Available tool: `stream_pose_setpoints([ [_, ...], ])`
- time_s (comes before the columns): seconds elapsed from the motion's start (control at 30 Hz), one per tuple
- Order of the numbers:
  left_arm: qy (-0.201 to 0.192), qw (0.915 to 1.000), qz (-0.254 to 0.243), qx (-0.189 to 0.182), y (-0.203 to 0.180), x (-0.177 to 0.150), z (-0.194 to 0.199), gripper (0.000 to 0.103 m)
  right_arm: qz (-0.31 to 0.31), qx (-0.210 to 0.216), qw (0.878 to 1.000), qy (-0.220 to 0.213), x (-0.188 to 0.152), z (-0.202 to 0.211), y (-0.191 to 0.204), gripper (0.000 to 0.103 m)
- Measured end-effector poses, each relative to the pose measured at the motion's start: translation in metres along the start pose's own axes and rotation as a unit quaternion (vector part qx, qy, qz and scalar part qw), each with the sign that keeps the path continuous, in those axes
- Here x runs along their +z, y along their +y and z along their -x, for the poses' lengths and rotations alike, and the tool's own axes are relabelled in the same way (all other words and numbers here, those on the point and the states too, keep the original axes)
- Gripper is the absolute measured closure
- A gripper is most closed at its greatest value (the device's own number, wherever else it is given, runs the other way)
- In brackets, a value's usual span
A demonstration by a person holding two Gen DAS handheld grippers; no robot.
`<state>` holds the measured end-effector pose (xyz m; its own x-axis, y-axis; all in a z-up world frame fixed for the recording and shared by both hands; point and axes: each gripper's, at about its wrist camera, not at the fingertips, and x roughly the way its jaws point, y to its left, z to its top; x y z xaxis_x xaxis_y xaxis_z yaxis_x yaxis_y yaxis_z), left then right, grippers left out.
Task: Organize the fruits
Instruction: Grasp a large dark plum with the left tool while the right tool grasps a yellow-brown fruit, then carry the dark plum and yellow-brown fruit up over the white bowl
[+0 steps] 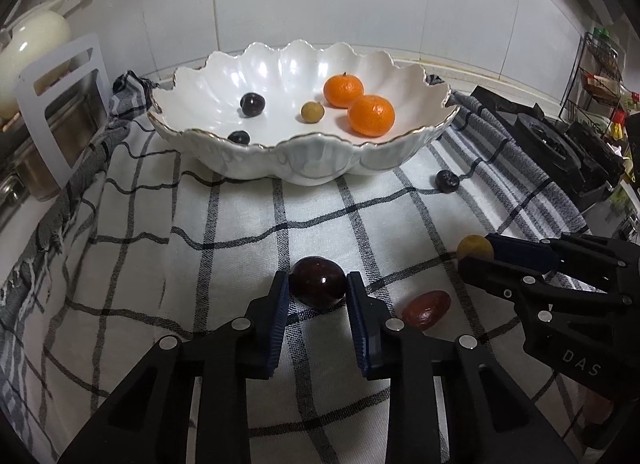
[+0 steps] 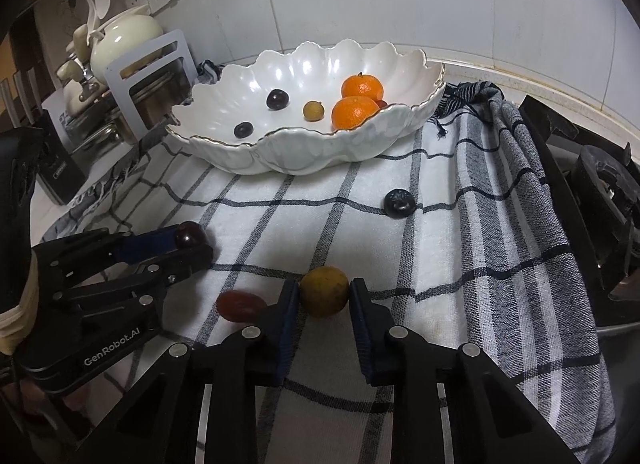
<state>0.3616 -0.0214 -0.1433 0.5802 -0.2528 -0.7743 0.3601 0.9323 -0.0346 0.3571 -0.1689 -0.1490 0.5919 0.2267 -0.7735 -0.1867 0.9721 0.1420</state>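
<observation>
Both grips are on: the left gripper (image 1: pixel 318 284) has its fingers clenched on the glossy dark red round fruit (image 1: pixel 318 282), and the right gripper (image 2: pixel 325 292) clamps the dull yellow-brown round fruit (image 2: pixel 324 291), both low over the checked cloth surface (image 1: pixel 224 240). Ahead of the fingers, the scalloped white ceramic bowl (image 1: pixel 320 167) already holds two mandarins and several small fruits. Left outside: an oval reddish fruit (image 1: pixel 426 310) between the grippers and a dark bluish berry (image 2: pixel 398 203). Something reddish behind the mandarins is mostly hidden.

Near dark fruit (image 1: pixel 239 137) half behind bowl rim (image 1: pixel 280 145); small red fruit (image 2: pixel 383 103) behind orange (image 2: pixel 354 112)
</observation>
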Motion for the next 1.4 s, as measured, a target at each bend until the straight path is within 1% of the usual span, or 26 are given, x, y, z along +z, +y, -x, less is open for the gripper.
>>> stream_pose_setpoints([
  [0.43, -0.037, 0.9992, 0.007, 0.012, -0.002, 0.001, 0.042, 0.074, 0.017, 0.012, 0.999, -0.027, 0.002, 0.031, 0.009, 0.075],
  [0.9, -0.09, 0.9956, 0.014, 0.021, -0.007, 0.01, 0.088, 0.074, 0.029, 0.027, 0.996, -0.078, 0.016, 0.072, 0.018, 0.075],
  [1.4, -0.146, 0.9888, 0.007, 0.03, -0.009, 0.028, 0.123, 0.074, 0.045, 0.021, 0.988, -0.145, 0.037, 0.109, 0.023, 0.076],
])
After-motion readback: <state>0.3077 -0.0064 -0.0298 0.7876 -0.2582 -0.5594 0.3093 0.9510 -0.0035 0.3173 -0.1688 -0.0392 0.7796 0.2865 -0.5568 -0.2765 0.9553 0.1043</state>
